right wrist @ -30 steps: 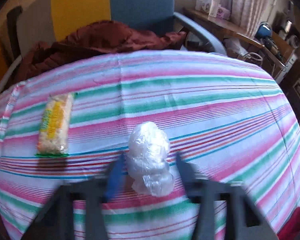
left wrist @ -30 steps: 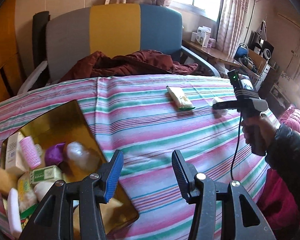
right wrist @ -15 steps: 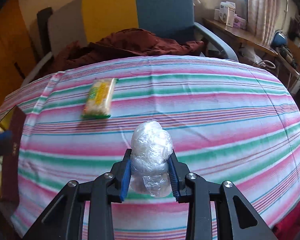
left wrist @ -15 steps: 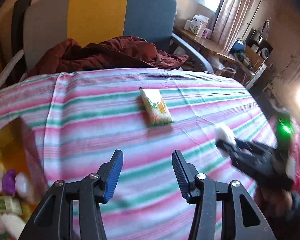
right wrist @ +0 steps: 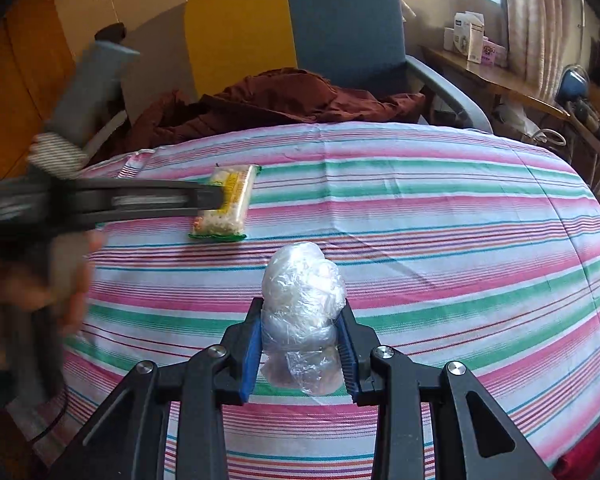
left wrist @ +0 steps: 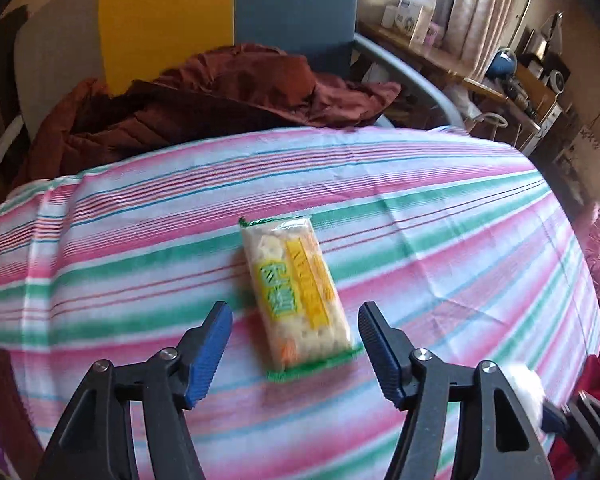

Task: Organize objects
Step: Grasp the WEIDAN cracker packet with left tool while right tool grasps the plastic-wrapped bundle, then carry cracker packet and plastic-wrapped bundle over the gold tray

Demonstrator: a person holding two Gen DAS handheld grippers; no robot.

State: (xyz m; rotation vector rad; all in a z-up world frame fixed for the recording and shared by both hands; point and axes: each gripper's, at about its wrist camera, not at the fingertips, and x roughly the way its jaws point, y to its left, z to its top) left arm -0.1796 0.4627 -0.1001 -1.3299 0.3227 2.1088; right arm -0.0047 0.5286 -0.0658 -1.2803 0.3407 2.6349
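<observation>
A yellow-and-green cracker packet (left wrist: 296, 292) lies flat on the striped tablecloth (left wrist: 460, 264). My left gripper (left wrist: 294, 316) hovers right over the packet's near end. Its jaws are opening, with the packet between the blue pads and neither pad touching it. In the right wrist view the same packet (right wrist: 228, 204) lies at the left, and the blurred left gripper (right wrist: 210, 200) reaches it from the side. My right gripper (right wrist: 300, 312) is shut on a crumpled clear-plastic bundle (right wrist: 302, 280), held above the cloth. That bundle (left wrist: 526, 388) shows at the lower right of the left wrist view.
Behind the table stands a chair (left wrist: 228, 12) with grey, yellow and blue panels, and a maroon jacket (left wrist: 220, 96) is heaped on its seat. A wooden side desk (right wrist: 496, 76) with small boxes stands at the right. The tablecloth drops away at the right edge (left wrist: 572, 240).
My left gripper swung right, away from the gold tray of items, to above the cracker packet, and its jaws widened. The right gripper closed on the plastic bundle and raised it.
</observation>
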